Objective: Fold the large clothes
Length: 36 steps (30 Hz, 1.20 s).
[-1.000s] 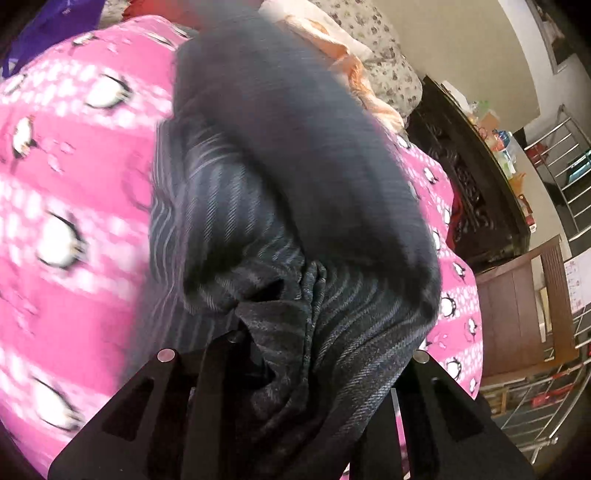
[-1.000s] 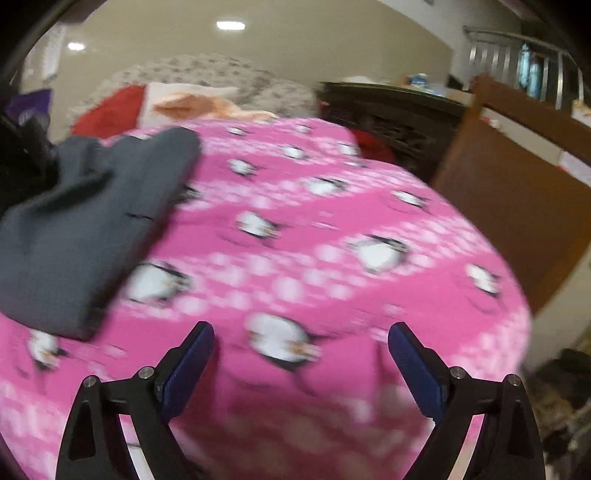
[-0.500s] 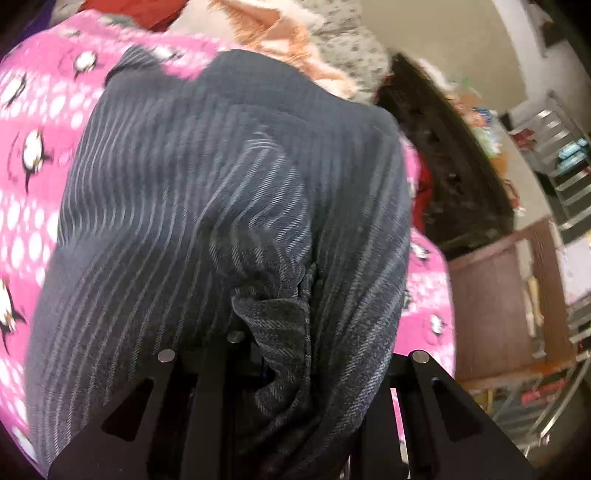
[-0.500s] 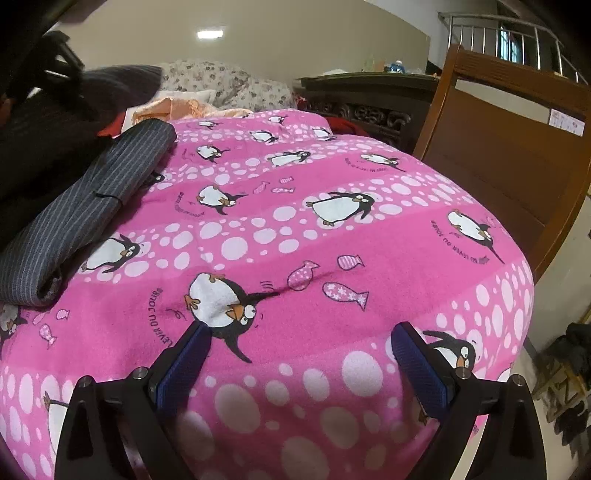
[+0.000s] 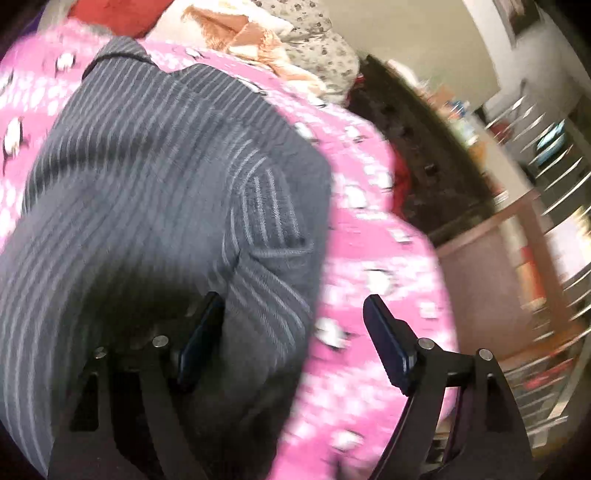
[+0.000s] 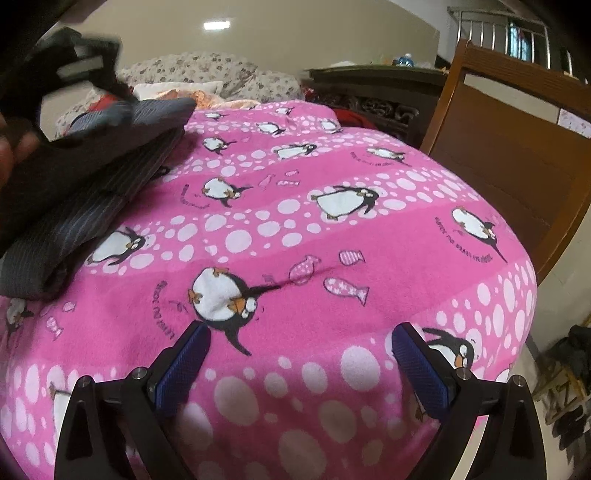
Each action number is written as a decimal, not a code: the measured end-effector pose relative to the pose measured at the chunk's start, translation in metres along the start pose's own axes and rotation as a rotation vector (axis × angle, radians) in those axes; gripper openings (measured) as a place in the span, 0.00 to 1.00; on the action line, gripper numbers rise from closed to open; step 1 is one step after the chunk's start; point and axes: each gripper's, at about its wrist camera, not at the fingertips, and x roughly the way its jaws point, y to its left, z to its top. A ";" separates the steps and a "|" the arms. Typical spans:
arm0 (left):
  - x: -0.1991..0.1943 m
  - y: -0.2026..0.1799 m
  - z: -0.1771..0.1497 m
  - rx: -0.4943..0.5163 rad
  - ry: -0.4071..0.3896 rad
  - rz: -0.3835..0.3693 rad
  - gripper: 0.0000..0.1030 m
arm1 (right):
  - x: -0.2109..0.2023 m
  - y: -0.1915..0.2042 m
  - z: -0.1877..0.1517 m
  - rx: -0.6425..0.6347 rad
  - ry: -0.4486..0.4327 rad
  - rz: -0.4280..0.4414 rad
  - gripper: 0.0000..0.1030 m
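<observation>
Left wrist view: striped garment (image 5: 155,192) lies folded on the penguin blanket (image 6: 332,229); both grippers' jaws apart, empty; folding looks nearly finished.

A bed under a pink penguin blanket (image 6: 332,236) fills the room — a wooden chair (image 6: 517,147) beside it, a dark carved cabinet (image 6: 373,92) behind, one ceiling light (image 6: 217,25) glowing on pale walls.
</observation>
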 end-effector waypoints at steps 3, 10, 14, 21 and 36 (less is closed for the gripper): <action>-0.049 0.002 0.005 -0.029 -0.047 -0.100 0.76 | -0.006 -0.009 -0.001 0.004 0.049 0.026 0.95; -0.105 0.065 -0.002 0.145 -0.110 0.126 0.76 | -0.059 -0.032 0.026 0.049 -0.067 0.000 0.86; -0.092 0.101 -0.042 0.204 -0.031 0.236 0.75 | -0.080 -0.006 0.066 0.004 -0.150 0.199 0.67; -0.080 0.127 -0.081 0.171 0.018 0.171 0.75 | -0.086 0.128 0.131 -0.237 -0.166 0.553 0.46; -0.114 0.079 -0.052 0.276 -0.191 0.100 0.74 | -0.049 0.146 0.132 -0.177 -0.101 0.412 0.46</action>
